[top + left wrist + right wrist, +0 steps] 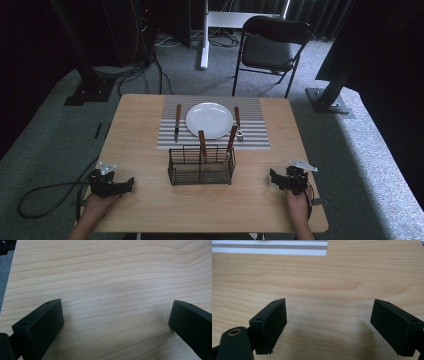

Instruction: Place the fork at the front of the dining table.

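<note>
A white plate [209,119] lies on a grey striped placemat [255,131] at the table's far middle. One wooden-handled knife [177,121] rests left of the plate, and a wooden-handled utensil [238,123] lies to its right. In front stands a black wire basket [201,165] holding two wooden-handled utensils [202,143] upright. My left gripper [131,181] rests on the table near the front left corner, open and empty, its jaws wide over bare wood [117,297]. My right gripper [272,175] sits near the front right, open and empty too, with the placemat's corner [287,247] ahead of it.
The wooden table [150,200] stands on grey carpet. A black folding chair [270,47] and a white stand [204,50] are beyond its far edge. Black frame legs [90,80] stand at both sides. A cable [45,192] trails off the left gripper onto the floor.
</note>
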### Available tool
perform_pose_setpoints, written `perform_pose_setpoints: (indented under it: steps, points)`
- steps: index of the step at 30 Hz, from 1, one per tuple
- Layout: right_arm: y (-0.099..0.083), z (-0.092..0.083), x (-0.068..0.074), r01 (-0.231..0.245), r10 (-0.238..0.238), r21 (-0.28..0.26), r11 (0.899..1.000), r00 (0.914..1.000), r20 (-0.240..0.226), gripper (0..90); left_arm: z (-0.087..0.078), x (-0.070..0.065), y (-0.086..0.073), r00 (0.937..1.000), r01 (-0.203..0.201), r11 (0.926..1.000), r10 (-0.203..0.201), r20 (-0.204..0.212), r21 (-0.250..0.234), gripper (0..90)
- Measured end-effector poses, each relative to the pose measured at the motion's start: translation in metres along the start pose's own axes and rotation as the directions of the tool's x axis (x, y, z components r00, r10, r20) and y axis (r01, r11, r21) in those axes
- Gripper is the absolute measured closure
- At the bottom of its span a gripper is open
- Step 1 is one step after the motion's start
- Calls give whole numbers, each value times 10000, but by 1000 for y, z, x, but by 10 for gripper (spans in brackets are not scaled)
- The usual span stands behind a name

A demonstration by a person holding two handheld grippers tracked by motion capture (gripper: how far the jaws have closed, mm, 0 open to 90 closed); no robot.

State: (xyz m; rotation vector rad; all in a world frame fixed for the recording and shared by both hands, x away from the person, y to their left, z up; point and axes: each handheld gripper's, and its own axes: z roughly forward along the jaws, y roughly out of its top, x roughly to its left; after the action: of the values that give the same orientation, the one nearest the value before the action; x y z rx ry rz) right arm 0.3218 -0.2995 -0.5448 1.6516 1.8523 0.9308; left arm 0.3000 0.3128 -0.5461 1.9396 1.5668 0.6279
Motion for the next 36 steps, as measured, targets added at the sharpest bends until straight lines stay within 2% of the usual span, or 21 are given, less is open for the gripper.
perform_pose_setpoints:
  steps: [6, 11, 17, 20, 25, 28, 31, 36]
  points:
    - [-9, -11, -4, -63, 64, -47, 10000, 9997, 220, 128, 0, 0, 0, 10000, 2, 10000, -2, 0, -1, 0]
    - [-18, -19, -10, -15, 16, -32, 10000, 9982, 600, 128, 0, 0, 0, 10000, 2, 10000, -2, 0, -1, 0]
    - [-25, -26, -14, -138, 143, -77, 9999, 9974, 701, 128, 0, 0, 0, 10000, 1, 10000, -1, 1, -1, 0]
    - [-29, -30, -14, -47, 35, 144, 9999, 9965, 832, 125, 0, 0, 0, 10000, 1, 10000, -1, 0, -2, 0]
    - [-37, -37, -18, -358, 290, 458, 9983, 9897, 1403, 125, 0, 0, 0, 10000, -1, 10000, 1, 0, -1, 0]
    - [-40, -41, -22, -705, 625, 391, 9967, 9818, 1793, 127, 0, 0, 0, 10000, 0, 10000, 0, 0, -2, 0]
    - [-40, -41, -23, -900, 811, 367, 9953, 9770, 1974, 124, 0, 0, 0, 10000, 1, 10000, -1, 0, -1, 0]
    - [-37, -38, -23, -718, 633, 406, 9966, 9816, 1801, 124, 0, 0, 0, 10000, -1, 10000, 1, -1, 0, 0]
